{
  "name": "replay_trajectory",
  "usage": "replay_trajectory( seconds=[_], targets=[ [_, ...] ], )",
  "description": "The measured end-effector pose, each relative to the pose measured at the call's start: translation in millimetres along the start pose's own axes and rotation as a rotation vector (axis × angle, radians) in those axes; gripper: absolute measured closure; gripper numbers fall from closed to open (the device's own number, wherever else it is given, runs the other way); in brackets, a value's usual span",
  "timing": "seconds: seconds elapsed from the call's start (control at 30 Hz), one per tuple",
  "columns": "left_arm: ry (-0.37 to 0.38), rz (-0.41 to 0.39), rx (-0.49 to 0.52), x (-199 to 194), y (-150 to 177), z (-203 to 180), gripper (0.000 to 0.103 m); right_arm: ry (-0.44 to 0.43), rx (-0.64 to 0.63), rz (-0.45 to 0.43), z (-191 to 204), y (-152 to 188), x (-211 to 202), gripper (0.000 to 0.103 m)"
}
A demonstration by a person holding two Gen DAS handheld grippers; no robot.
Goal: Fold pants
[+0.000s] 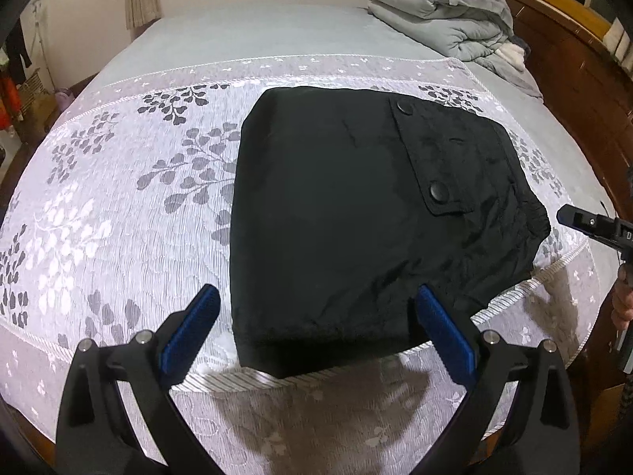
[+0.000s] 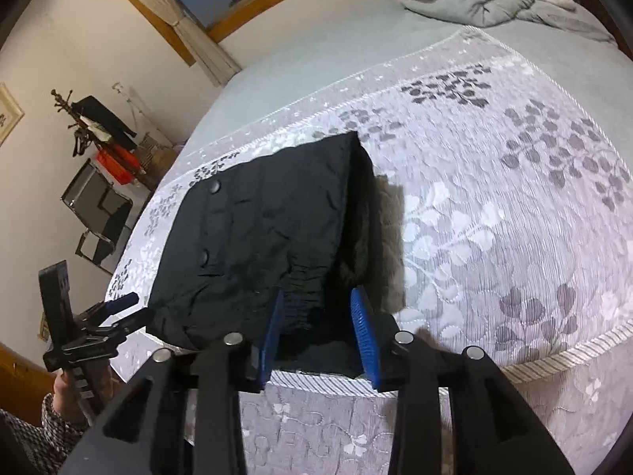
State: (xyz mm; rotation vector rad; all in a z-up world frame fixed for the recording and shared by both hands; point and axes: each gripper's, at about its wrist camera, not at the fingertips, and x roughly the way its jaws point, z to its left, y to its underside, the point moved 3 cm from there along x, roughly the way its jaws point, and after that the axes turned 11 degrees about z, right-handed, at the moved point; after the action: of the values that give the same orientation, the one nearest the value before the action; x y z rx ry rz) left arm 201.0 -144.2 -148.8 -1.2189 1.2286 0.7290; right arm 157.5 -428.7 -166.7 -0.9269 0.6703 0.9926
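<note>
Blue-padded fingers of the left gripper (image 1: 318, 316) fill the bottom of its frame, jaws spread wide and holding nothing, poised over the near edge of the folded black pants (image 1: 356, 213). That bundle lies at mid-frame on the floral bedspread (image 1: 118, 206), its snap-buttoned pocket flap (image 1: 431, 158) facing up. Seen from the right wrist, the right gripper (image 2: 320, 324) sits at the elastic waistband (image 2: 300, 301) in the lower centre, jaws apart, gripping nothing. A grey duvet (image 1: 439, 8) is heaped at upper right.
</note>
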Motion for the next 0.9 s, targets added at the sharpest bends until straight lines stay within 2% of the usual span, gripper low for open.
replay_trajectory(
  seconds=[0.03, 0.17, 0.37, 0.43, 0.5, 0.73, 0.77, 0.83, 0.9],
  targets=[
    [0.005, 0.0, -0.001, -0.4, 0.4, 0.6, 0.004, -0.008, -0.002, -0.001, 1.8, -0.4, 0.0, 0.053],
    [0.052, 0.014, -0.049, 2.8, 3.0, 9.8, 0.004, 0.012, -0.022, 0.019, 7.7, -1.9, 7.9, 0.05],
    [0.193, 0.099, -0.193, 29.9, 9.2, 33.9, 0.004, 0.016, -0.017, 0.048, 8.1, 1.0, 23.2, 0.048],
    [0.234, 0.115, -0.226, 37.3, 11.3, 39.6, 0.004, 0.011, -0.01, 0.06, 7.2, 1.2, 28.0, 0.059],
    [0.246, 0.118, -0.234, 41.5, 12.7, 42.3, 0.004, 0.005, -0.01, 0.074, 5.4, 1.4, 33.3, 0.063],
    [0.301, 0.146, -0.216, 43.8, 8.4, 48.3, 0.004, 0.003, -0.006, 0.076, 2.6, 3.0, 36.2, 0.064],
    [0.321, 0.142, -0.216, 41.1, 5.4, 53.0, 0.004, 0.0, -0.009, 0.077, 3.0, 2.9, 34.8, 0.063],
    [0.342, 0.135, -0.229, 37.9, -1.8, 63.8, 0.004, -0.011, -0.001, 0.08, 2.5, 2.4, 32.5, 0.048],
    [0.397, 0.131, -0.239, 35.3, -9.7, 76.6, 0.004, -0.026, -0.006, 0.071, 2.6, 0.8, 27.5, 0.048]
  ],
)
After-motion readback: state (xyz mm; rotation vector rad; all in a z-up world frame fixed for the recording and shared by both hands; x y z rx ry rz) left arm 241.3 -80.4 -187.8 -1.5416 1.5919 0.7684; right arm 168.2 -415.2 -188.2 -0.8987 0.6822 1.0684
